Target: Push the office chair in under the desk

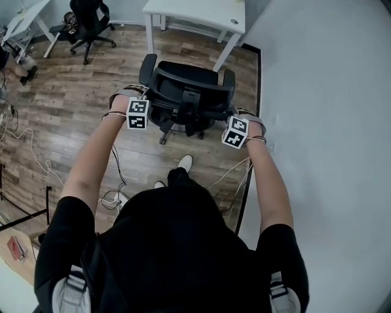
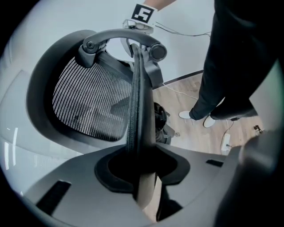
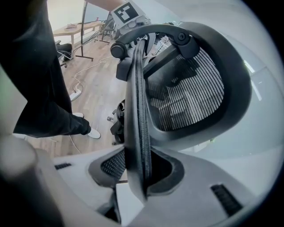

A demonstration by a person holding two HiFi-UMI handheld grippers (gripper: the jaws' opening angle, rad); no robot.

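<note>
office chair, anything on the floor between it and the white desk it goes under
Nothing visible does. In the head view only bare wood floor lies between the office chair and the white desk, and the space under it looks open.

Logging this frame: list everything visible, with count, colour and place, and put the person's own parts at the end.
office chair: one, black, mid-floor, its back toward the person, not yet under the desk
desk: one, white, top centre, beyond the chair
second chair: one, black, top left
second desk: one, white, far top left, partly in view
cables: several, white, loose on the floor at left
floor: brown wood planks
wall: white, along the right
shoes: two, white, behind the chair
left tool: one, grey, closed on the chair back's left edge
right tool: one, grey, closed on its right edge
</note>
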